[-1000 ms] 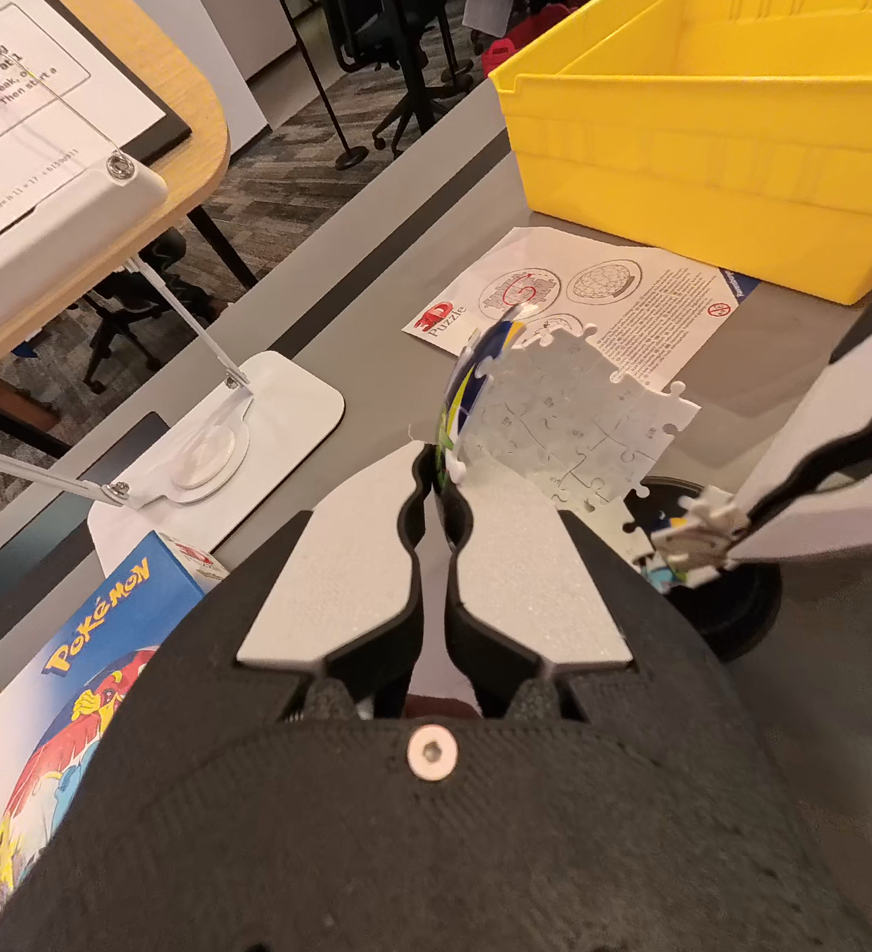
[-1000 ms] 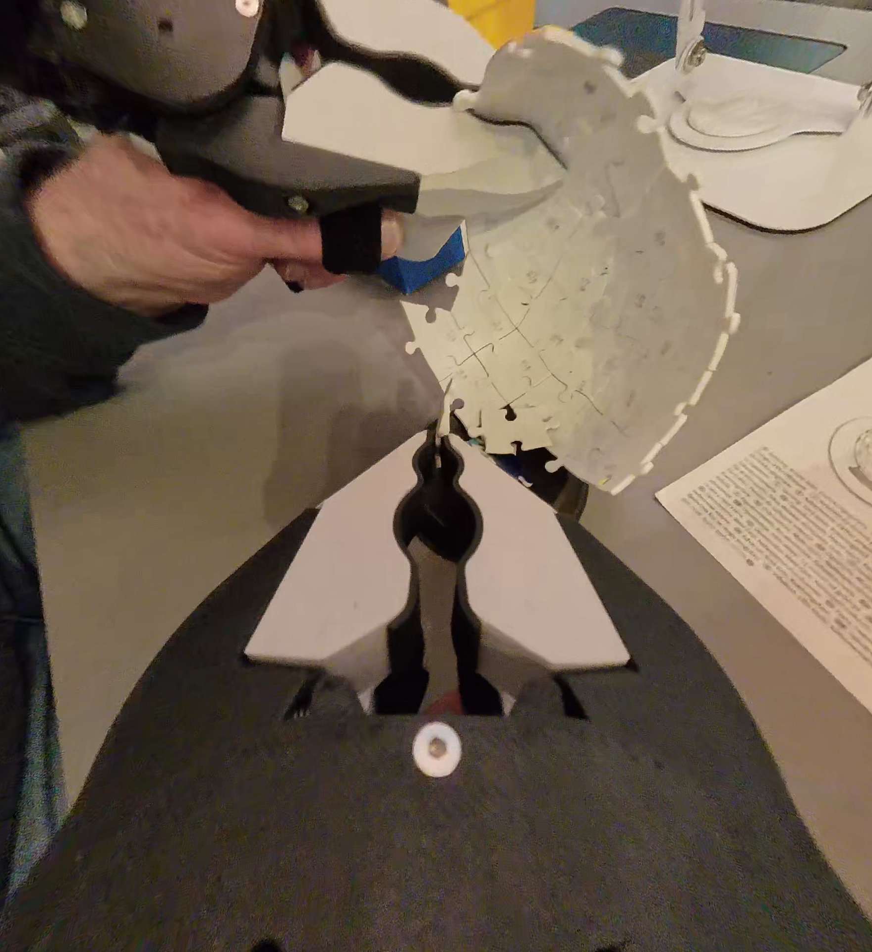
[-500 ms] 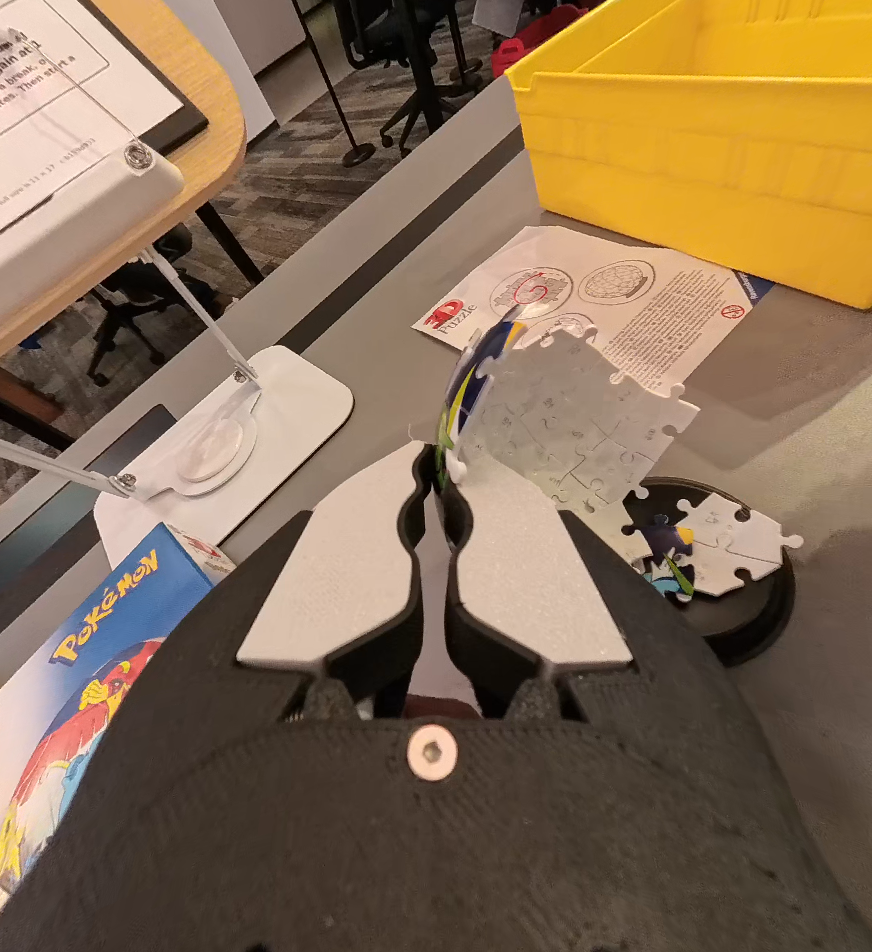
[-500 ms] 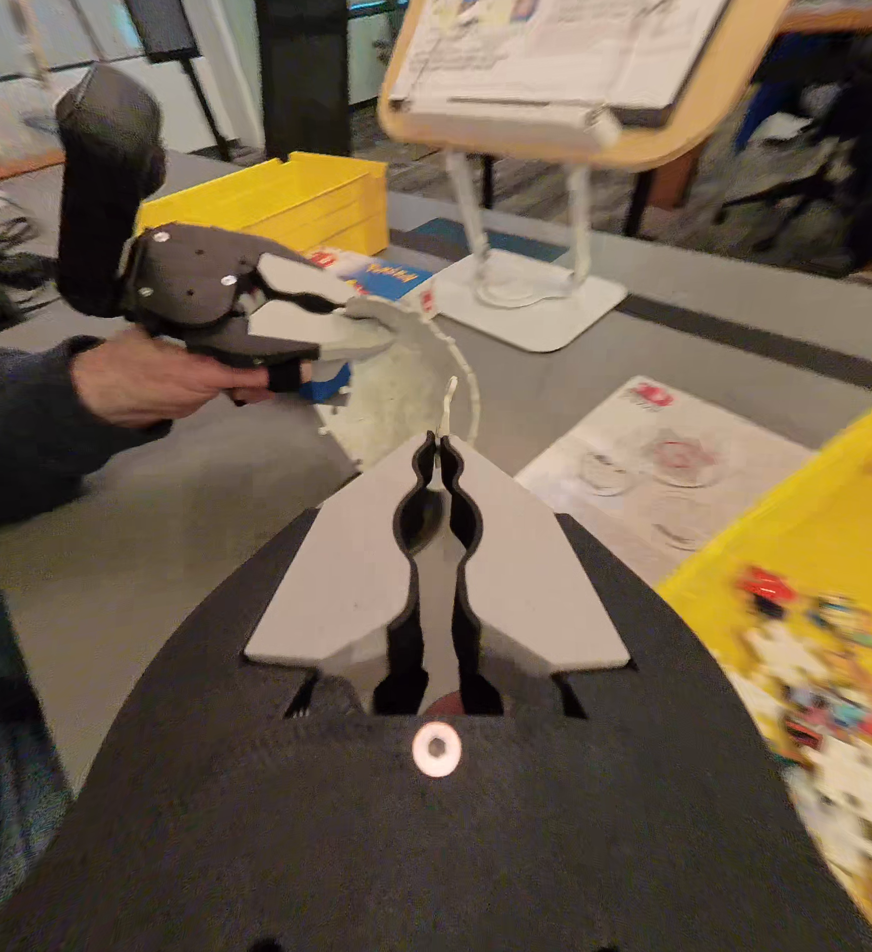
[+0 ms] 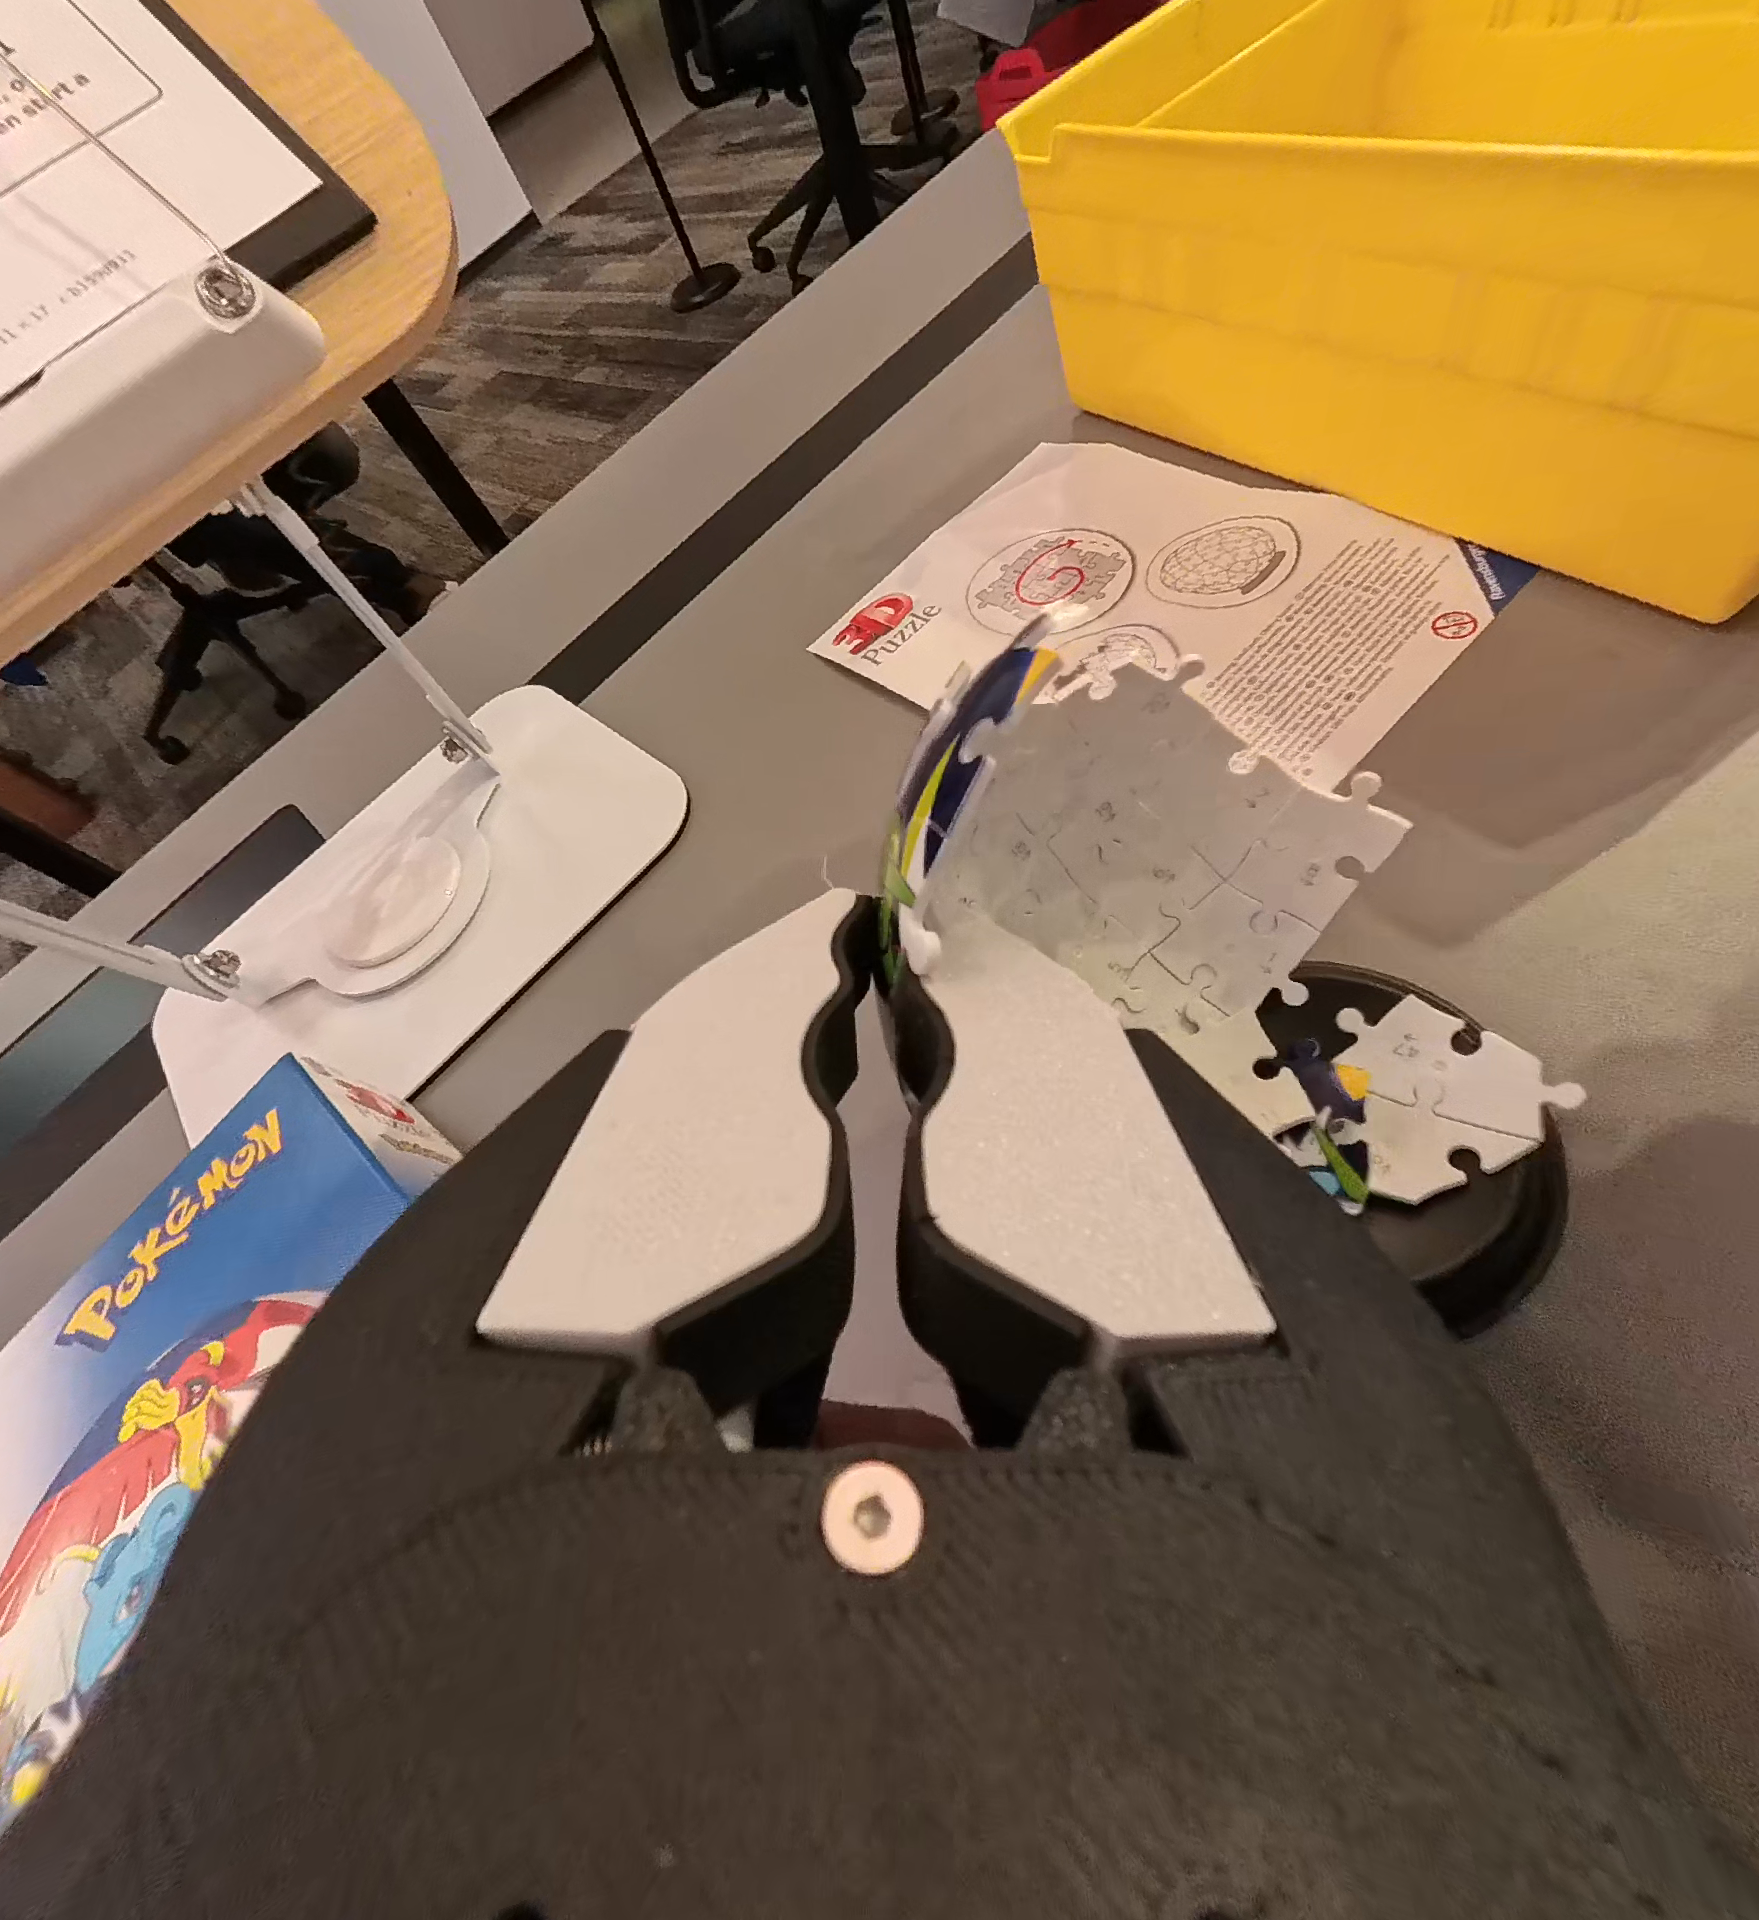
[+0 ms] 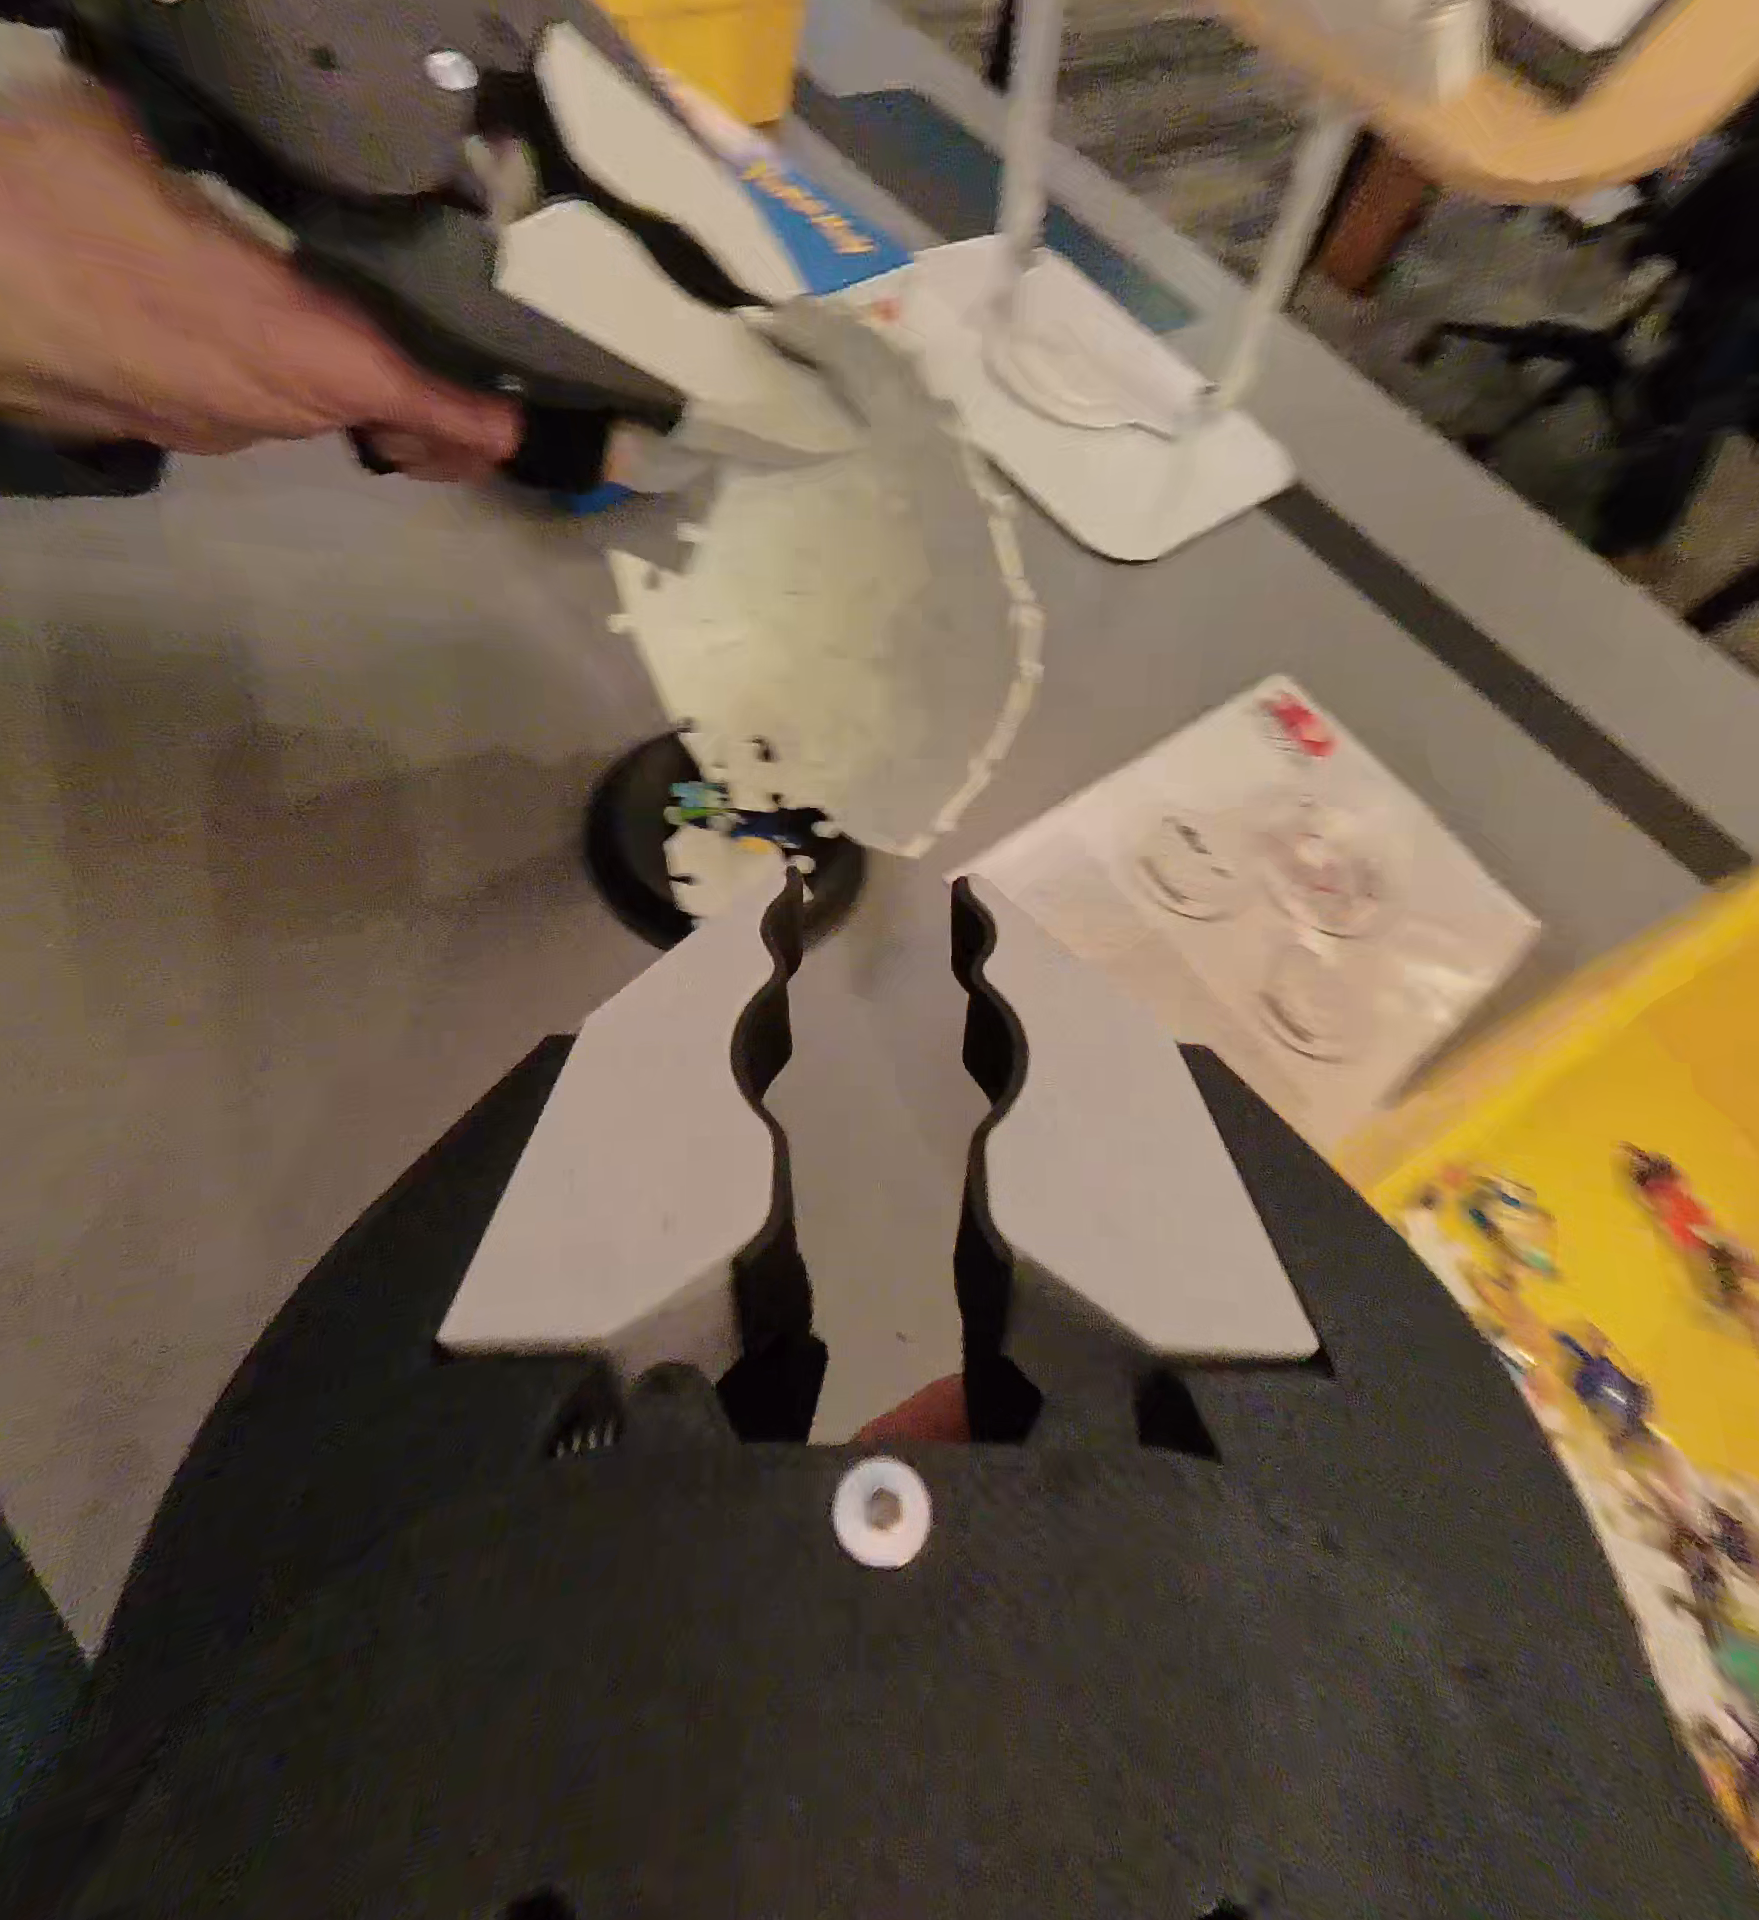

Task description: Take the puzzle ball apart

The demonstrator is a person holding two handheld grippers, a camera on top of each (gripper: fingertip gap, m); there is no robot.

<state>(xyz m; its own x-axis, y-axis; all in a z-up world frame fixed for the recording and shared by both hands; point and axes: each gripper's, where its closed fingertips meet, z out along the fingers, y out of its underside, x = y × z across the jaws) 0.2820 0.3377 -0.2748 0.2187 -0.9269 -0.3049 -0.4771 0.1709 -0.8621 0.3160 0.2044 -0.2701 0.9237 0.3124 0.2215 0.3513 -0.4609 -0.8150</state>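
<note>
My left gripper (image 5: 885,914) is shut on a curved shell of joined puzzle pieces (image 5: 1145,831), white inside and coloured outside, held above the grey table. A smaller group of joined pieces (image 5: 1415,1091) lies on the round black stand (image 5: 1477,1257) to its right. My right gripper (image 6: 875,894) is open and empty, above the table between the stand (image 6: 636,842) and the yellow bin (image 6: 1623,1195). The right wrist view is blurred and shows the shell (image 6: 844,644) in the left gripper (image 6: 740,384), held by a hand (image 6: 127,322).
The yellow bin (image 5: 1426,312) stands at the back right and holds several loose pieces (image 6: 1685,1455). An instruction sheet (image 5: 1166,603) lies before it. A blue puzzle box (image 5: 127,1299) sits at the left. A white document stand base (image 5: 501,831) is behind it. Left tips to right tips: about 15 centimeters.
My right gripper carried a piece off the shell over to the yellow bin, opened, and now swings back toward the stand empty. My left gripper still holds the shell.
</note>
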